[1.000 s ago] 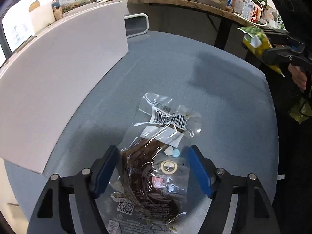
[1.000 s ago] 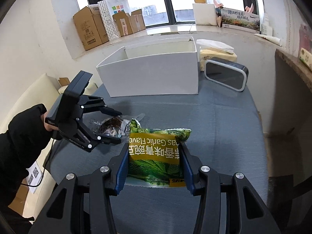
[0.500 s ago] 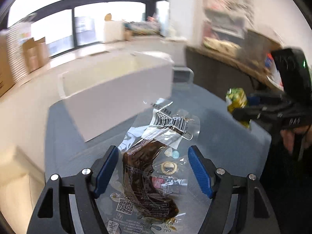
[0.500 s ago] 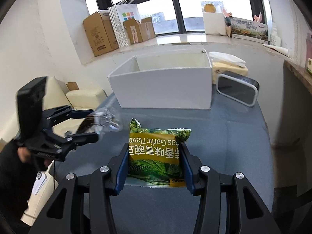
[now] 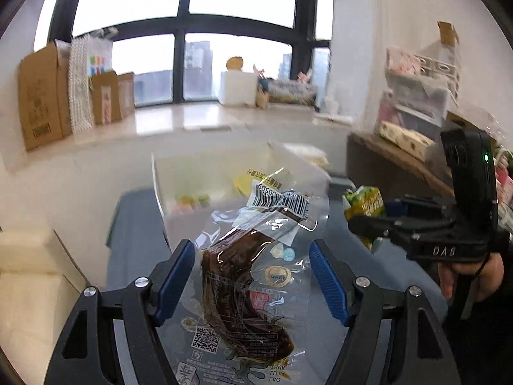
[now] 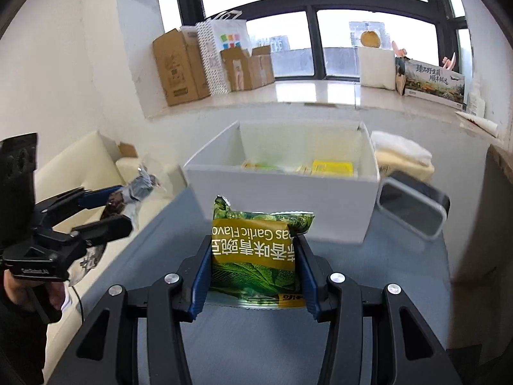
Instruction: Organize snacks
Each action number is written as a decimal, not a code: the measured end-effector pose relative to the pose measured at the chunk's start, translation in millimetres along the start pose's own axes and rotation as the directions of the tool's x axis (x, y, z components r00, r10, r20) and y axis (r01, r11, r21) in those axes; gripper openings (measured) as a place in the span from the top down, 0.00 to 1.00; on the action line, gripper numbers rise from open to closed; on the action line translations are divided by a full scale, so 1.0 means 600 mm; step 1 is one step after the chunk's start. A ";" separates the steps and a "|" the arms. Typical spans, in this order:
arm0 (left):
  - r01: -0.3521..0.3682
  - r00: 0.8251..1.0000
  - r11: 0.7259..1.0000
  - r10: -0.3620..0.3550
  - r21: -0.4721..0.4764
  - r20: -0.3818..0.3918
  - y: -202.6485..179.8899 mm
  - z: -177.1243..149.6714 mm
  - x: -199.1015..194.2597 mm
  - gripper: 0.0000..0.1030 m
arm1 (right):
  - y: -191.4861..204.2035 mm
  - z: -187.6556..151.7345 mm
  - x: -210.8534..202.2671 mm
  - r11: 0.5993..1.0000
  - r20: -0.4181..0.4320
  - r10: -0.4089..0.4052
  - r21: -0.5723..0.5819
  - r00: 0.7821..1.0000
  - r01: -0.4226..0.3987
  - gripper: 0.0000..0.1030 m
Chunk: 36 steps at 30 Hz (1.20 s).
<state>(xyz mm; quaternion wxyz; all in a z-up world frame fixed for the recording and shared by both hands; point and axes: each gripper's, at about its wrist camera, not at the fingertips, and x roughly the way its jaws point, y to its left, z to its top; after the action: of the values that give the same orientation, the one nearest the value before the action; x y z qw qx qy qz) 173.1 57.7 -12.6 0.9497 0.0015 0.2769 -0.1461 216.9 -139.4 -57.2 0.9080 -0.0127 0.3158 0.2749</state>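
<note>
Two snack packs are up in the air, one in each tool, and both tools point at the white box (image 6: 282, 192) that sits at the far end of the grey table (image 6: 400, 272). The left gripper (image 5: 253, 276) has its blue pads on the two sides of a clear bag (image 5: 253, 256) with dark brown food inside, and the bag sticks out in front of it toward the box. The pads look a little way in from the bag's see-through edges, but the bag hangs off the table and does not fall, so it is likely pinched farther back. The right gripper (image 6: 253, 269) squeezes a green pea pack (image 6: 256, 250) tight, with both pads flat against the pack's sides, just in front of the box's near wall. The packs are probably held this way so they can be carried over the wall and dropped inside. The box already has snacks in it, a yellow pack (image 6: 333, 168) and some pale ones, so this is where the snacks belong. A grey bin (image 6: 413, 208) leans beside the box on its right. Compared with a second ago, the left tool is much higher: then it looked down at the table next to the box's side wall, and now it looks over the wall and into the box. The right tool has also come closer to the box, which looks bigger and shows its inside. Neither grip has changed.
</note>
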 end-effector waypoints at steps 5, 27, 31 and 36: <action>-0.046 0.999 0.998 0.046 -0.042 0.008 0.037 0.090 0.073 0.24 | -0.028 0.081 0.044 0.998 0.040 -0.056 0.016 0.998 0.055 0.49; -0.331 0.943 0.940 0.327 -0.080 -0.064 0.102 0.156 0.262 0.00 | -0.119 0.172 0.205 0.953 -0.017 -0.302 0.017 0.953 0.302 0.03; -0.285 0.959 0.955 0.284 -0.080 -0.021 0.076 0.145 0.220 0.00 | -0.097 0.158 0.158 0.965 0.034 -0.261 0.047 0.965 0.259 0.03; -0.303 0.951 0.948 0.307 -0.101 0.036 0.040 0.121 0.143 0.00 | -0.066 0.136 0.087 0.978 0.069 -0.207 0.056 0.976 0.203 0.03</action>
<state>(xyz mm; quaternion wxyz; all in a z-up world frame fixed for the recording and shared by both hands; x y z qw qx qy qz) 287.2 51.1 2.0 0.9667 -0.0041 0.2554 0.0157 317.4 -131.2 -28.5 0.9428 -0.0126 0.2852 0.1723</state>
